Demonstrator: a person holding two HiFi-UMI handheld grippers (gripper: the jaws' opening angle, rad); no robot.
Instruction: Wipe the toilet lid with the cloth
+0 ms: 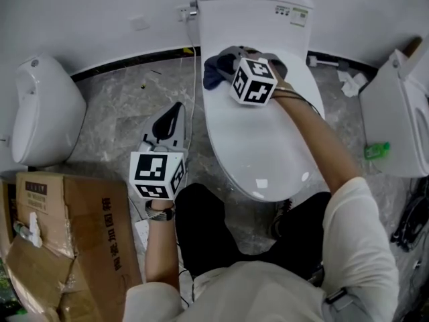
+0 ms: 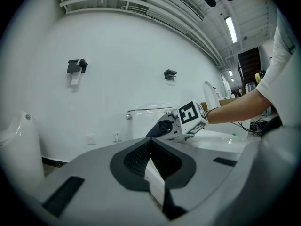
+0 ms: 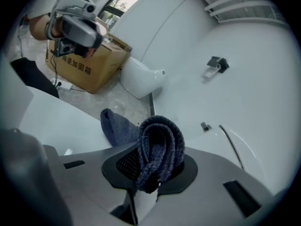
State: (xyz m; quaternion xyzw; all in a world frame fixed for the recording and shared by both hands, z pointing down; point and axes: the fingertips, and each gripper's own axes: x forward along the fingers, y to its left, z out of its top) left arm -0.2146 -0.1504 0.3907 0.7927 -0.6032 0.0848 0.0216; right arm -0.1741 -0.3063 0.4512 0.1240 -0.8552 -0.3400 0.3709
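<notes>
Fingers [image 3: 123, 164] of R gripper [image 3: 149, 175] are clamped tight on a fold of the dark blue cloth [image 3: 159, 147]. The loop bulges up betw. the pads, w/ a loose tail hanging out to upper left in right gripper view.

Head view: R gripper [image 1: 226, 64] sits upper centre of frame, marker cube on top. It holds the cloth [image 1: 214, 74] down on the back end of the white toilet lid [image 1: 261, 154], just in front of the tank [image 1: 255, 12]. Part of the cloth spills over the lid's left rear edge.

L gripper [image 1: 175, 113] is centre-left, over the marbled floor [image 1: 114, 106] beside the bowl, apart from the lid. Its fingers [image 2: 136, 157] are shut together w/ nothing gripped, pointing roughly level toward the wall, w/ the R gripper's cube in sight ahead in left gripper view.

Cardboard box [image 1: 74, 227] lower left, white wall fixture [image 1: 40, 113] mid-left, second white toilet [image 1: 402, 126] at right edge.
</notes>
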